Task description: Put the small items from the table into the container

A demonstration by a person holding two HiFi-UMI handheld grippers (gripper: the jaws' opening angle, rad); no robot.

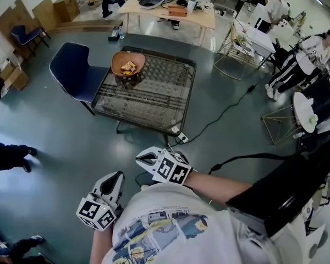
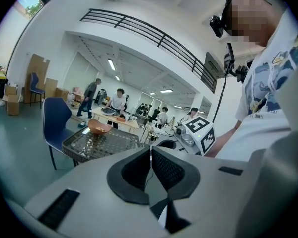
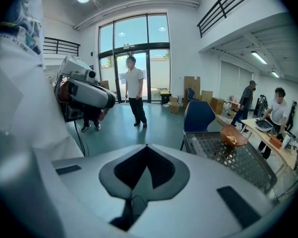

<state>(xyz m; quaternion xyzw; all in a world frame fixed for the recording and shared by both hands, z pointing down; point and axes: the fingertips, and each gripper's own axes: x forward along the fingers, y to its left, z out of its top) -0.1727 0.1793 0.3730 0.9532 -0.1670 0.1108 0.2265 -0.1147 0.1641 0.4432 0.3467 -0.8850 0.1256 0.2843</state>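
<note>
An orange-brown bowl (image 1: 127,63) holding several small items stands at the far left corner of the low mesh-topped table (image 1: 154,100). It also shows as a small shape in the left gripper view, bowl (image 2: 99,127), and the right gripper view, bowl (image 3: 232,135). Both grippers are held close to the person's body, well back from the table. My left gripper (image 1: 115,179) is shut with nothing between its jaws (image 2: 150,151). My right gripper (image 1: 147,158) is also shut and empty (image 3: 146,148).
A blue chair (image 1: 77,73) stands against the table's left side. A power strip and cable (image 1: 181,138) lie on the floor by the table's near corner. People stand around a wooden desk (image 1: 170,10) behind, and others sit at the right.
</note>
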